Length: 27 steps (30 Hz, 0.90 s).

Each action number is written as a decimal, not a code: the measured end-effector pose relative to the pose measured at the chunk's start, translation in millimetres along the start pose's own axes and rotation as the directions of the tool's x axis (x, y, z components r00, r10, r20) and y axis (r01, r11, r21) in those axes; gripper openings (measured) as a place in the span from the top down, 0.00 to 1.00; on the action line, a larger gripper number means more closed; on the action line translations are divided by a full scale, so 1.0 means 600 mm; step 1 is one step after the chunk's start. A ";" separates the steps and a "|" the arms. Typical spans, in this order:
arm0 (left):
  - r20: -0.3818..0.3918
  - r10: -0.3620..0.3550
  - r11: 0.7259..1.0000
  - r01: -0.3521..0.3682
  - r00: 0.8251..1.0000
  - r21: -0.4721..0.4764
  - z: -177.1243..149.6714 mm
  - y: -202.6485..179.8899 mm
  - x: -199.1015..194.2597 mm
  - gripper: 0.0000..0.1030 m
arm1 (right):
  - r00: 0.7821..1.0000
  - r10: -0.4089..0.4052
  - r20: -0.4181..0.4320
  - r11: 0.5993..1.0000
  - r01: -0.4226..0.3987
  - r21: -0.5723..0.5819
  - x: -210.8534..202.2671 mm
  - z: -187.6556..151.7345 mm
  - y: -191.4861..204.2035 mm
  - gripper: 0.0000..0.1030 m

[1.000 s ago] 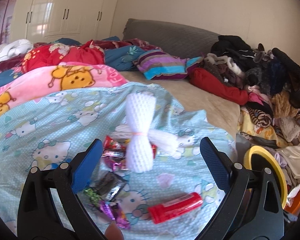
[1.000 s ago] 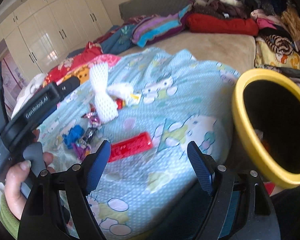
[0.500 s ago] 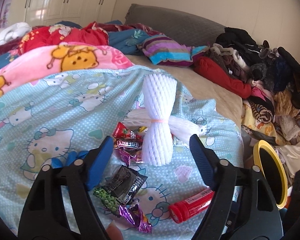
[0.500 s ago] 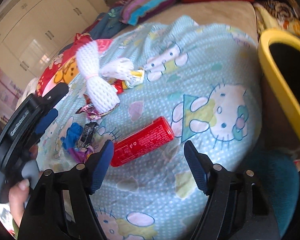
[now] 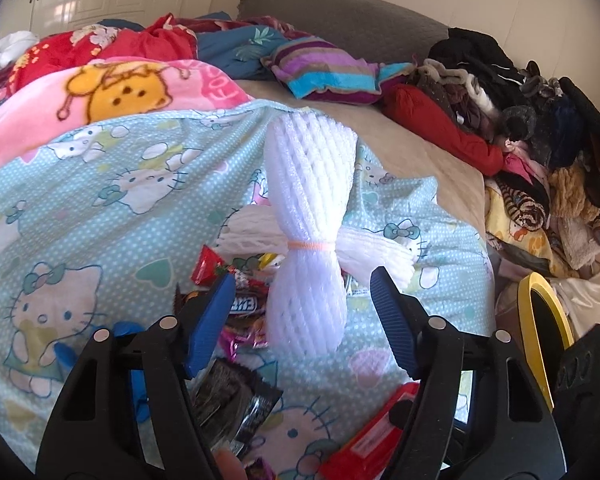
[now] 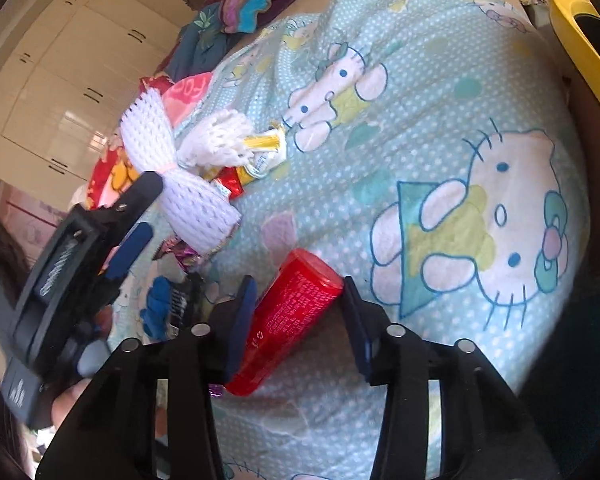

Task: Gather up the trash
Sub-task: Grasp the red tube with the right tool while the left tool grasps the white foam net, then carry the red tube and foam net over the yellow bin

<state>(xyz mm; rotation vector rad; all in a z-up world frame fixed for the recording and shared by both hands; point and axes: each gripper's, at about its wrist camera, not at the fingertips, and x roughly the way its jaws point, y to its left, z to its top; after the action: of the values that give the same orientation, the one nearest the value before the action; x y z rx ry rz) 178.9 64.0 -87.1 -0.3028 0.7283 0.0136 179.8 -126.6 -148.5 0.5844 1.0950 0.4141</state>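
A white foam net bundle [image 5: 310, 240] tied with a pink band lies on the Hello Kitty sheet [image 5: 100, 184]. My left gripper [image 5: 302, 308] is open, its fingers on either side of the bundle's near end. Candy wrappers [image 5: 236, 308] lie beside it. A red tube [image 6: 288, 316] lies on the sheet; my right gripper [image 6: 300, 312] is open with the tube between its fingers. The bundle also shows in the right wrist view [image 6: 172, 176], with the left gripper [image 6: 136, 216] at it.
A yellow-rimmed bin [image 5: 540, 328] stands off the bed's right edge, also in the right wrist view [image 6: 580, 28]. A pile of clothes [image 5: 540, 128] lies at the right, blankets [image 5: 100, 80] and a striped pillow [image 5: 324, 72] behind.
Both grippers moved forward. The left one closed in around the foam bundle's near end; the right one came down around the red tube. Both stayed open.
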 end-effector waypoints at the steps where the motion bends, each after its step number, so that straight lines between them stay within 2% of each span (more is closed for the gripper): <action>1: -0.008 0.002 1.000 -0.002 1.000 -0.002 0.002 0.000 0.006 0.42 | 1.000 0.020 0.009 1.000 -0.019 -0.009 -0.006 0.002 0.000 0.63; 5: -0.029 0.003 1.000 -0.003 1.000 -0.010 0.004 -0.002 0.023 0.45 | 0.998 0.043 0.039 0.997 -0.040 -0.066 -0.029 0.006 0.007 0.66; 7: -0.039 0.007 1.000 -0.007 0.999 -0.004 0.002 -0.006 0.028 0.58 | 0.997 0.039 0.060 0.995 -0.033 -0.099 -0.043 0.008 0.011 0.67; 12: -0.050 0.014 1.000 -0.014 0.999 0.005 -0.007 -0.015 0.031 0.77 | 0.993 0.023 0.112 0.983 -0.002 -0.182 -0.072 0.018 0.020 0.68; 19: -0.010 -0.007 1.000 0.007 1.000 0.016 -0.024 -0.029 -0.009 0.79 | 0.983 -0.009 0.186 0.957 0.062 -0.284 -0.108 0.016 0.031 0.68; 27: 0.048 -0.015 0.998 0.012 0.999 0.054 -0.029 -0.058 -0.058 0.79 | 0.974 -0.007 0.225 0.950 0.076 -0.302 -0.128 0.022 0.028 0.68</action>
<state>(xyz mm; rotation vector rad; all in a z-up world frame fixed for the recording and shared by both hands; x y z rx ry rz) 145.6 29.2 -67.5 -0.2555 0.6777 -0.0115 160.2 -161.4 -79.3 0.3195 0.8066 0.4611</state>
